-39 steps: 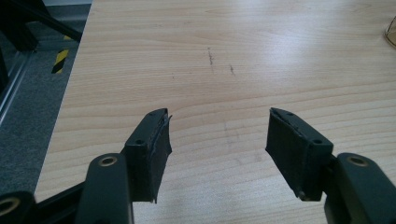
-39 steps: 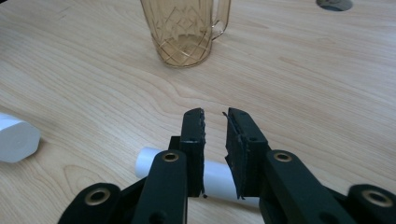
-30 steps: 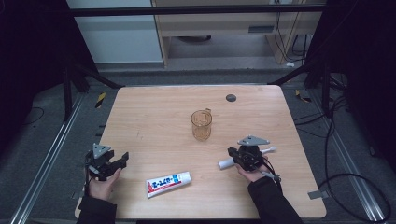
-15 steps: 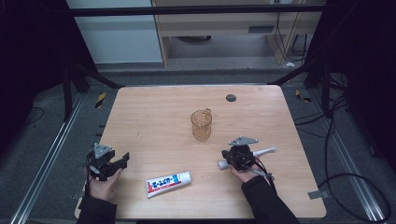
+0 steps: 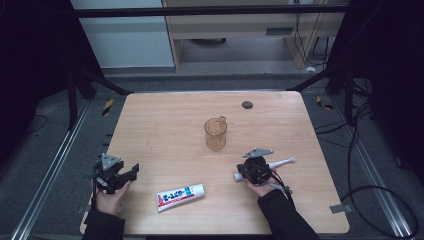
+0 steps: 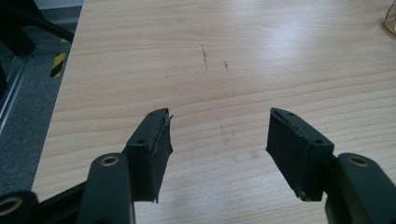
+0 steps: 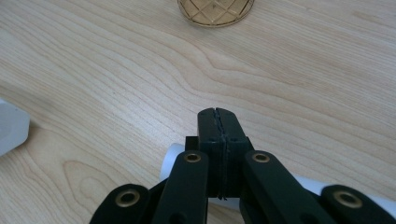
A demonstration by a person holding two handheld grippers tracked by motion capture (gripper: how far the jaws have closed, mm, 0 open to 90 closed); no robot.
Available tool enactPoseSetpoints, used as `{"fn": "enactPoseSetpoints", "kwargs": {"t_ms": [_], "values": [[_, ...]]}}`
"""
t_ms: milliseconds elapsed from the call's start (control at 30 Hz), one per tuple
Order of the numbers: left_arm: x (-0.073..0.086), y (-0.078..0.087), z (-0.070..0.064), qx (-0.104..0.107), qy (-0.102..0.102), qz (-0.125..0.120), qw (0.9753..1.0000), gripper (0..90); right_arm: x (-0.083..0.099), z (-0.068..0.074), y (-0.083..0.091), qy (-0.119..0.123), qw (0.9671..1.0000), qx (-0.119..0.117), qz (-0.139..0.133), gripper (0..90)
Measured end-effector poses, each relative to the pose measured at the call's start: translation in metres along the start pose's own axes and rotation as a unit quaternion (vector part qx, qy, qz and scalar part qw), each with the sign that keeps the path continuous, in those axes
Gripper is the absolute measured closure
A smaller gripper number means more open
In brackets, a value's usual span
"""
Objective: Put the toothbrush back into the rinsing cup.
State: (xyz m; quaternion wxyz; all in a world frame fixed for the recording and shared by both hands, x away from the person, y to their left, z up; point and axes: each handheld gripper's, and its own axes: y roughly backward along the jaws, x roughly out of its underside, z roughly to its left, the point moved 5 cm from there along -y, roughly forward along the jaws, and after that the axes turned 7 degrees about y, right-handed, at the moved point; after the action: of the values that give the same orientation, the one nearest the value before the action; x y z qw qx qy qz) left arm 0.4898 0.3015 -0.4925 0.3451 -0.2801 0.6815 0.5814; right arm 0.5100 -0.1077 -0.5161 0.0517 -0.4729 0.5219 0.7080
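My right gripper (image 5: pixel 251 169) (image 7: pixel 218 114) is shut, its jaws pressed flat together with nothing between them. It hovers just over the thick end of a white toothbrush (image 5: pixel 281 162) (image 7: pixel 173 155) lying on the table at the right. An amber glass mug (image 5: pixel 215 134) stands upright mid-table; its base (image 7: pixel 215 10) lies straight ahead of the right jaws. A white, blue and red toothpaste tube (image 5: pixel 180 196) lies near the front edge. At the front left, my left gripper (image 5: pixel 129 173) (image 6: pixel 218 133) is held open over bare wood.
The wooden table (image 5: pixel 165 125) has a small black disc (image 5: pixel 247 104) near its far edge. A white corner of some object (image 7: pixel 11 130) shows at the left edge of the right gripper view. Metal rails, cables and dark floor surround the table.
The right gripper has shifted a little left along the toothbrush, toward its thick end. The left gripper has stayed put.
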Motion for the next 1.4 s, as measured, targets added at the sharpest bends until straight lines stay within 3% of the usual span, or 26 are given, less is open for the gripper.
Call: {"fn": "enactPoseSetpoints", "kwargs": {"t_ms": [533, 1400], "values": [[0.0, 0.001, 0.0, -0.001, -0.002, 0.0, 1.0, 39.1, 0.006, 0.002, 0.003, 0.006, 0.9999, -0.004, 0.014, 89.7], [0.001, 0.002, 0.0, 0.001, -0.002, 0.001, 1.0, 39.2, 0.025, 0.004, 0.025, 0.011, 0.9991, -0.027, 0.029, 88.9]]}}
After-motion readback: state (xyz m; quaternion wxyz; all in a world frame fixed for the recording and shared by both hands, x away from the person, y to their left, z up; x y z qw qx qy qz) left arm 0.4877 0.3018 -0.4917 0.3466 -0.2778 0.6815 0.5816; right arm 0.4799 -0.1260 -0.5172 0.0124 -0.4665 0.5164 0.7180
